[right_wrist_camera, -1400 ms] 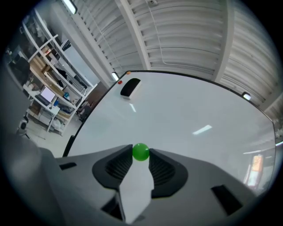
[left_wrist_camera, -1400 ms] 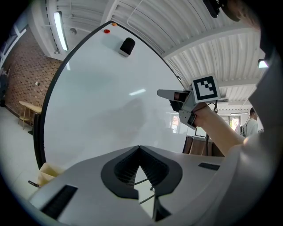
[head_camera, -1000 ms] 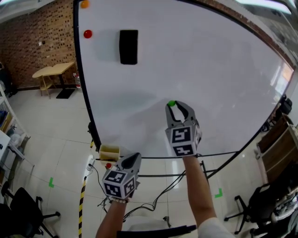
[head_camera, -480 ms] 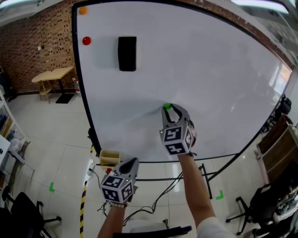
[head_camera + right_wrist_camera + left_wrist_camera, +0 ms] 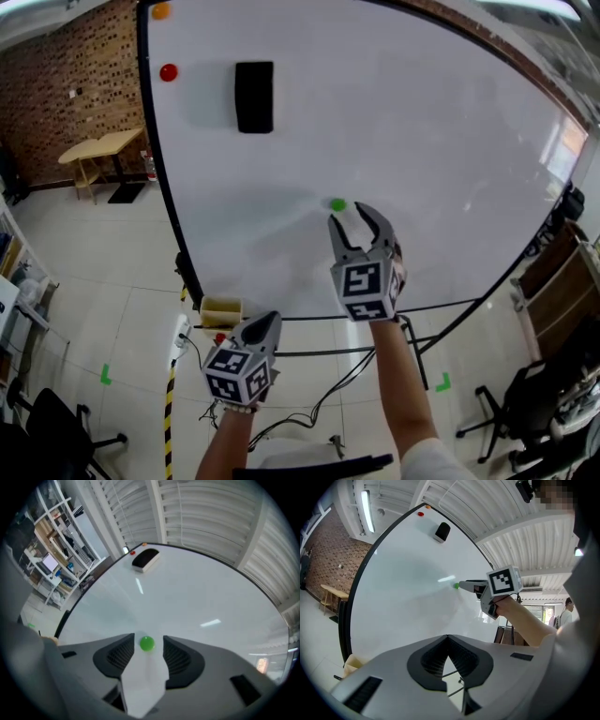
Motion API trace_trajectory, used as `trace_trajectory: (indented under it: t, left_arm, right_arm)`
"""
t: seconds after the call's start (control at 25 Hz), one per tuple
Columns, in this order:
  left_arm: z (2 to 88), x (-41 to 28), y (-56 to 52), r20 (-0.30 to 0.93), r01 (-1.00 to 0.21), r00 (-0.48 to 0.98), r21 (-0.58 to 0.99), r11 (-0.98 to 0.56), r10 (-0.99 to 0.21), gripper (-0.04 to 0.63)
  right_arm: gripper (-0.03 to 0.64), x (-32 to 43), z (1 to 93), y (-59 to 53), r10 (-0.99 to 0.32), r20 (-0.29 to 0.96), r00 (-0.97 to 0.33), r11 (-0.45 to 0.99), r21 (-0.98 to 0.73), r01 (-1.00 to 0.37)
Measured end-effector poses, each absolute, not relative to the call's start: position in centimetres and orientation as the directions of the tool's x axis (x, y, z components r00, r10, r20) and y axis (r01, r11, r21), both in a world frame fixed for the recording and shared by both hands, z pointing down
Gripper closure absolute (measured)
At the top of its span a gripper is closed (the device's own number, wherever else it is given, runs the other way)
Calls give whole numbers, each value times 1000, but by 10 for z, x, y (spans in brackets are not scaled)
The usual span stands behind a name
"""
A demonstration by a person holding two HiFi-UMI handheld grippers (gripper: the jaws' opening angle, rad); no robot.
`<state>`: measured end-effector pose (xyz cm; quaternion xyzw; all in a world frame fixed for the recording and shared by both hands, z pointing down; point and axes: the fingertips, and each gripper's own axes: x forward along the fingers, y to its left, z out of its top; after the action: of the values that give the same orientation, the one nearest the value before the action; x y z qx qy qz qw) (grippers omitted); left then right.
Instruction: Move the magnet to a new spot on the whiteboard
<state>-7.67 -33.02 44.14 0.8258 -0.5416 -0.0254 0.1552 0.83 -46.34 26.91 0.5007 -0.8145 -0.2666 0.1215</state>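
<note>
while the right gripper (image 5: 354, 225) hangs at the whiteboard (image 5: 422, 141) in the head view, its jaws are opening, and the green magnet (image 5: 337, 204) sticks to the board just off their tips, below a black eraser (image 5: 254, 96). left gripper view: the left gripper (image 5: 447, 637) is clenched on nothing. right gripper view: the magnet sits between the spread pads, touching neither.

A black eraser (image 5: 254, 97) sits right of a red magnet (image 5: 169, 72), with an orange magnet (image 5: 161, 11) above that. A small wooden table (image 5: 98, 147) stands by the brick wall (image 5: 66, 94). Striped tape (image 5: 170, 412) and a green corner mark (image 5: 106, 375) lie on the tiled floor (image 5: 94, 281).
</note>
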Motion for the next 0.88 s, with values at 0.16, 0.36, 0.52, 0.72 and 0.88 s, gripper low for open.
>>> trace_trajectory:
  t: [0.16,0.36,0.52,0.72,0.88]
  left_arm:
    - [446,-82,-330,139,-877,437,286,-386,-889,604]
    - [460,-85,-330,162,-857,486,280,-432,-859,604]
    - [473,-89,-328,185,-839,526,271,-471,-830,604]
    - [487,-75,-320,202,-826,554,256,-502,-808,604]
    - [494,-64,-304,209,-816,567,274,-509,-796,604]
  right_arm:
    - [394,33,270,-432,-858,-72,-508,441,405,-801]
    - [464,58,338,-400,-851,34,-524,519,201,-831]
    - [600,75,403,-367,-873,109,-475,482,44,-875]
    - [618,116,475,-326,-894,190,-406,387,-133,-913]
    - [618,125,524,-285,-876,251,-411,351,-252,-902]
